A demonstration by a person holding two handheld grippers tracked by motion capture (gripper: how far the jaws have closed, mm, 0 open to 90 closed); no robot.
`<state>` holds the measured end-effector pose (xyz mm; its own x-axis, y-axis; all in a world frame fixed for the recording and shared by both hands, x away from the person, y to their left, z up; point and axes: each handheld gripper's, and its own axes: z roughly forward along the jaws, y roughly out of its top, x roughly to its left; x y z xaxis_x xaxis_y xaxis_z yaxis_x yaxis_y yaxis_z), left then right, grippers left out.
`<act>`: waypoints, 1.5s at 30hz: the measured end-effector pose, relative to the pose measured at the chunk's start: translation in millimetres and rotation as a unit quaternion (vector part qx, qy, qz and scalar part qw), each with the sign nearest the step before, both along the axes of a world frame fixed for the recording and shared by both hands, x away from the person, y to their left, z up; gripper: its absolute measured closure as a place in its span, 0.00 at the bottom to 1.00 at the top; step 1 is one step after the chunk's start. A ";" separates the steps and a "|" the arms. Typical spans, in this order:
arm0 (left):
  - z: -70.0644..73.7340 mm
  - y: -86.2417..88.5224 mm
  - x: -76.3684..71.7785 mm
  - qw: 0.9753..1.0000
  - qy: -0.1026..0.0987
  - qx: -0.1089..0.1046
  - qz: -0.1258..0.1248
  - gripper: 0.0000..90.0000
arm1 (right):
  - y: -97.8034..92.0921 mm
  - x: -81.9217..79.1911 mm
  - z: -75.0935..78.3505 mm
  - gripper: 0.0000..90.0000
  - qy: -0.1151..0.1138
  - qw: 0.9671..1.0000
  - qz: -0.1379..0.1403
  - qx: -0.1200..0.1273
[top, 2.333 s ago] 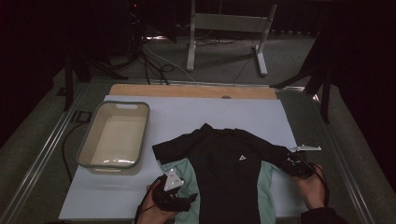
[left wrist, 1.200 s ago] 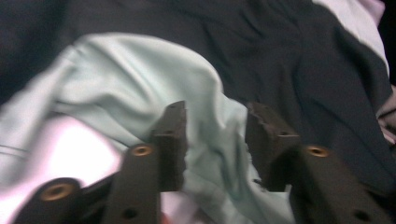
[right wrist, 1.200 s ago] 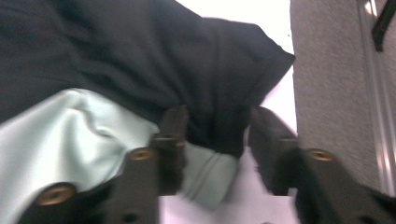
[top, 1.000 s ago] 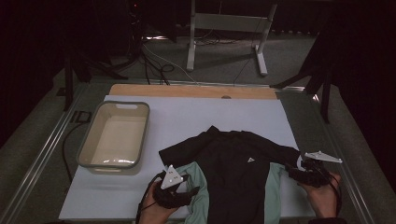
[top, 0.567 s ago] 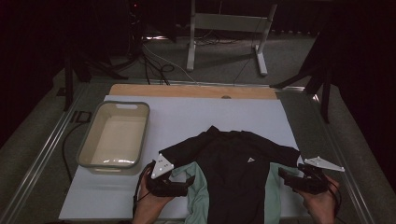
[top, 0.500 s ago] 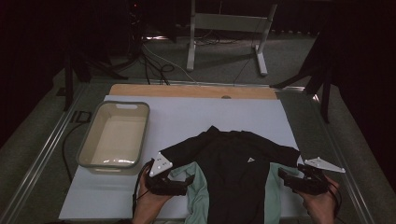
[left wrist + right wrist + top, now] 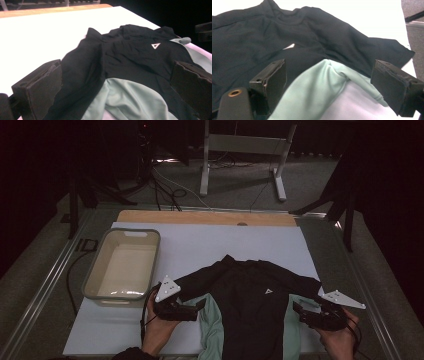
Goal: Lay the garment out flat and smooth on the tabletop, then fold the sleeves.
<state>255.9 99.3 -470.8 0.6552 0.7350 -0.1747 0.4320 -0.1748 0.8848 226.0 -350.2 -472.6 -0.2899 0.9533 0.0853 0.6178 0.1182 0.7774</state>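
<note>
High view, left to right. A beige plastic tub (image 7: 122,267) stands on the left part of the counter (image 7: 200,245), which is covered by a pale sheet; the tub holds nothing that can be seen, its inner floor lying bare. Just right of the tub's near corner, the person's left hand (image 7: 159,330) comes in from the bottom edge, fingers wrapped around the left claw (image 7: 200,306), which lies low and roughly level, pointing rightward at the left sleeve of the shirt (image 7: 250,310). The grey three-cornered plate on this claw tilts up toward the tub.

The shirt, a black sports top with mint-green side panels and a small white triangle logo on the chest, lies flat at the near middle of the counter, collar away from the person, sleeves spread to either side (its hem reaches the near edge).

At the right, the right hand (image 7: 336,337) holds the right claw (image 7: 297,309) low, pointing leftward at the right sleeve, its plate angled outward to the right.

Left claw view: the two black jaws stand wide apart, one on each side of the black sleeve and green panel of the shirt (image 7: 130,60), and grip nothing.

Right claw view: the jaws are likewise spread wide, straddling the green panel and the black sleeve of the shirt (image 7: 312,50) without closing on the cloth.
</note>
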 end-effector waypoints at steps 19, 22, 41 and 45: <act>9.5 -8.3 28.8 0.999 -0.044 0.012 0.006 0.00 | 23.4 -10.3 5.0 0.15 -0.021 0.999 0.038 0.001; 9.8 -10.6 32.4 0.999 -0.044 0.012 0.003 0.00 | 25.4 -12.9 5.7 0.15 -0.026 0.999 0.042 0.002; 8.9 -19.1 62.1 0.998 -0.041 0.042 0.011 0.00 | 28.6 -15.5 5.6 0.15 -0.043 0.998 0.056 -0.002; 6.1 -19.9 66.6 0.998 -0.038 0.047 0.013 0.00 | 28.4 -15.5 5.8 0.15 -0.044 0.998 0.055 -0.001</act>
